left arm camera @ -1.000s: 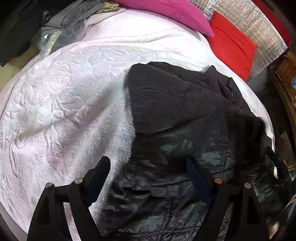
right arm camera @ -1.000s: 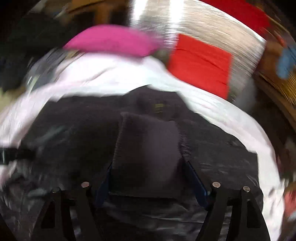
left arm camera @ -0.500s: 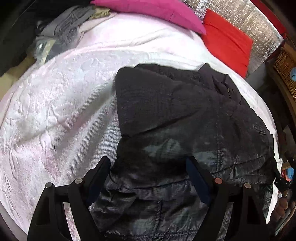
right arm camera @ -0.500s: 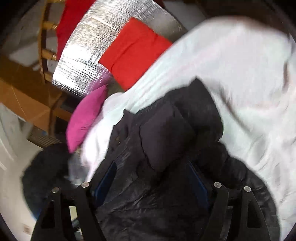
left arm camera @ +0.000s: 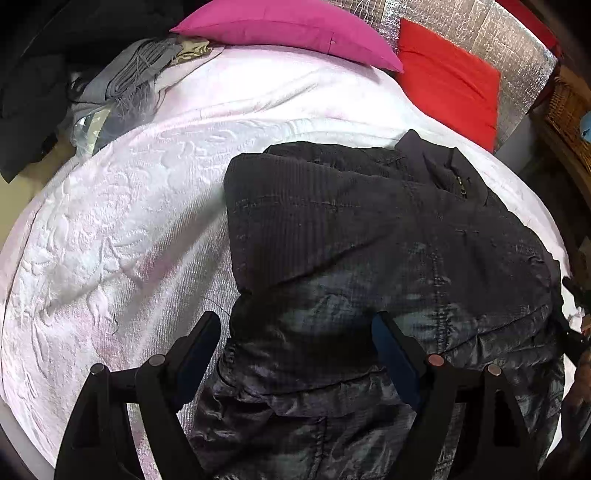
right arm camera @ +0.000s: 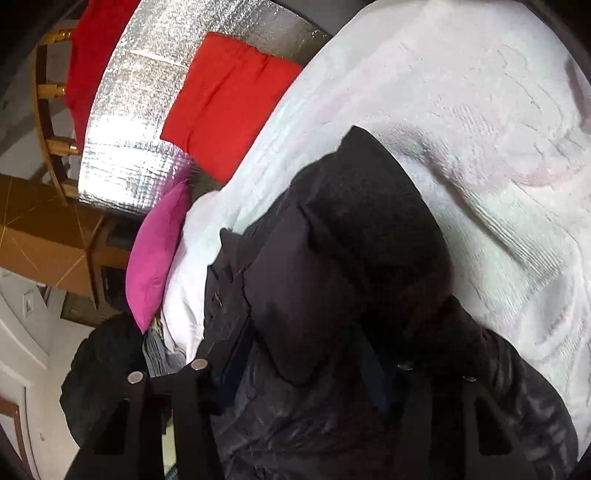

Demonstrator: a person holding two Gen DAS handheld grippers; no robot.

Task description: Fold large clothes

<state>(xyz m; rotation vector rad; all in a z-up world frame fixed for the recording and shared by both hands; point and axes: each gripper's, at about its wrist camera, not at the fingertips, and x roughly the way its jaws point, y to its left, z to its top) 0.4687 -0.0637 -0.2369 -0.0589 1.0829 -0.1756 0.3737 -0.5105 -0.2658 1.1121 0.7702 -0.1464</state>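
A large black padded jacket (left arm camera: 369, 258) lies on a white textured bedspread (left arm camera: 110, 240), with a ribbed dark sleeve or panel (left arm camera: 295, 206) folded across its upper part. My left gripper (left arm camera: 295, 343) is open and empty, its jaws standing wide just above the jacket's shiny lower part. In the right wrist view, which is rolled sideways, the jacket (right arm camera: 332, 277) fills the middle. My right gripper (right arm camera: 303, 365) is open, its jaws wide apart over the jacket; the fabric between them is not pinched.
A magenta pillow (left arm camera: 288, 29) and a red cushion (left arm camera: 450, 77) lie at the bed's head against a silver foil panel (left arm camera: 480, 26). Grey clothes (left arm camera: 125, 81) are piled at the far left. A wicker basket (left arm camera: 569, 107) stands right of the bed.
The right gripper has rolled sideways and drawn back from the sleeve it carried, which now lies on the jacket. The left view has shifted slightly; its gripper stays open.
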